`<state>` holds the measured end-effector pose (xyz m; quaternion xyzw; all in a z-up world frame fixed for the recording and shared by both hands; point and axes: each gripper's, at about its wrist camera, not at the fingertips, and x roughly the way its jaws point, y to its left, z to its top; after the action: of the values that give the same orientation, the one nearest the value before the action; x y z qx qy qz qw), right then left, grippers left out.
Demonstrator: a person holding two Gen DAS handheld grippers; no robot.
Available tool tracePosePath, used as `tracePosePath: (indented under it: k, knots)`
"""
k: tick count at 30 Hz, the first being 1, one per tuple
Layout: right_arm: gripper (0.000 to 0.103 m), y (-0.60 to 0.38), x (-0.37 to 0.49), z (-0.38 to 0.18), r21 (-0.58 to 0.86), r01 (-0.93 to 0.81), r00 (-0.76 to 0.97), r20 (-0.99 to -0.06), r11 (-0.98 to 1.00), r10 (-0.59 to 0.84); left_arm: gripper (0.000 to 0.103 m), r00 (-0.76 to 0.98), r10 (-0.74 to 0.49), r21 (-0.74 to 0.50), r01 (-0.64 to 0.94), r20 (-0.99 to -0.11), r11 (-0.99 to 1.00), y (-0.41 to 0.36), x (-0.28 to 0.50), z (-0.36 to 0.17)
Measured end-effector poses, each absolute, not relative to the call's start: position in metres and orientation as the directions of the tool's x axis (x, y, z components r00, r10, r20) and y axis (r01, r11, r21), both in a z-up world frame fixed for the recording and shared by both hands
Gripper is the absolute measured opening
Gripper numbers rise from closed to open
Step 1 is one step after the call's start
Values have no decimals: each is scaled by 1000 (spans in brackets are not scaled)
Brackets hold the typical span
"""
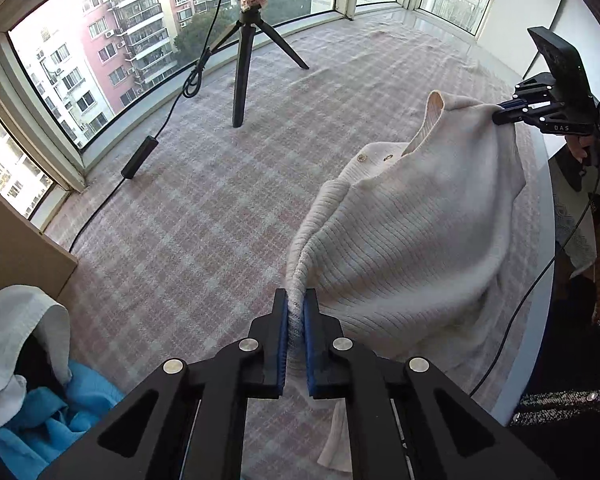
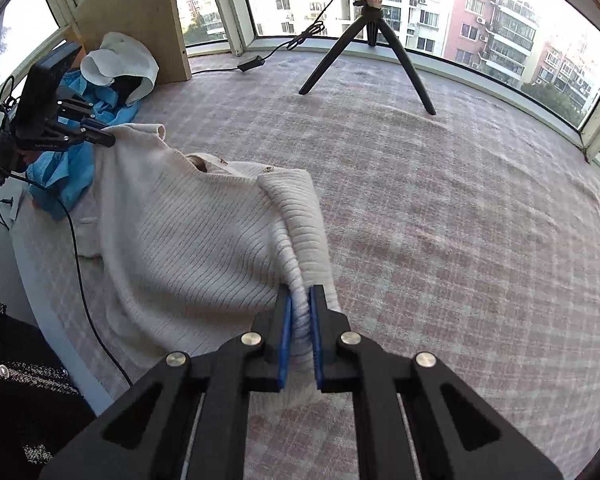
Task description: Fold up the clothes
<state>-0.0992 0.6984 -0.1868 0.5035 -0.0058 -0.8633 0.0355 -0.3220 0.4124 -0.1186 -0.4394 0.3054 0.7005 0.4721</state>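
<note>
Right now the cream ribbed sweater [image 1: 412, 240] hangs stretched between your two claws at the right of the left wrist view, its lower part draped on the checked cloth [image 1: 188, 216]. Your left gripper [image 1: 295, 312] and right gripper [image 2: 300, 312] are each clenched on a bunched edge. Judging from that, you are lifting to spread it; next, lay it flat well clear of the tripod [image 1: 244, 60].

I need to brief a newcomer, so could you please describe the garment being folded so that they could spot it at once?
Start at the pink checked cloth covering the surface by the windows. Near its front edge a sweater is held up at two corners by the left gripper and the right gripper. It is cream and ribbed with small buttons, unlike the blue garment and white cloth piled beside it.
</note>
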Motion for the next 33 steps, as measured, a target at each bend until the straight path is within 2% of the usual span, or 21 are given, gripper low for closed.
tracePosePath:
  k: [3,6,7,9,11,12,13,14,16,18,21,22,23,26,30,33]
  knots:
    - [4,699,-100,-115,-57,-10,-610,-791,-998,51,6,-305,451,130,-916,-839,-379,411,-321,-45]
    - [3,702,-94,-17,-82,-76,-757,-644,-994,111,6,-401,521,230,-903,-754,-362,406,-307,32]
    - [3,701,-89,17,-72,-86,-806,-582,-994,112,0,-431,537,255,-893,-725,-372,403,-303,52]
    - [3,692,-85,67,-29,-43,-842,-537,-999,52,0,-470,557,285,-876,-685,-388,395,-296,82]
    - [6,685,-85,83,-29,-43,-833,-552,-999,52,0,-465,550,274,-876,-694,-396,387,-293,89]
    - [9,679,-87,74,-39,-48,-821,-567,-998,62,0,-454,543,261,-880,-706,-396,379,-292,84]
    - [18,673,-90,61,-45,-45,-806,-589,-998,63,0,-437,533,244,-886,-725,-394,371,-291,74]
    - [22,670,-95,43,-26,-25,-775,-631,-999,36,0,-418,522,225,-891,-743,-394,364,-288,61]
    - [22,665,-105,-8,37,11,-690,-723,-999,-34,0,-369,486,177,-901,-792,-397,353,-273,26]
    - [22,653,-110,-63,46,7,-605,-795,-999,-41,0,-320,448,125,-903,-835,-411,345,-268,-12]
    - [22,645,-116,-139,71,8,-489,-870,-997,-66,4,-222,415,11,-892,-882,-452,339,-270,-63]
    - [22,646,-118,-160,74,-3,-461,-885,-997,-65,7,-190,406,-23,-886,-894,-463,340,-271,-78]
    - [24,650,-122,-179,87,-25,-431,-900,-996,-68,13,-160,397,-52,-880,-904,-473,343,-272,-93]
    - [34,664,-137,-230,154,-119,-328,-938,-981,-108,28,-116,366,-91,-861,-924,-501,363,-282,-131]
    - [35,676,-154,-266,252,-204,-292,-938,-946,-187,36,-96,306,-98,-822,-947,-561,392,-315,-175]
    - [45,686,-164,-280,341,-248,-298,-917,-907,-263,46,-52,292,-148,-770,-955,-620,405,-350,-202]
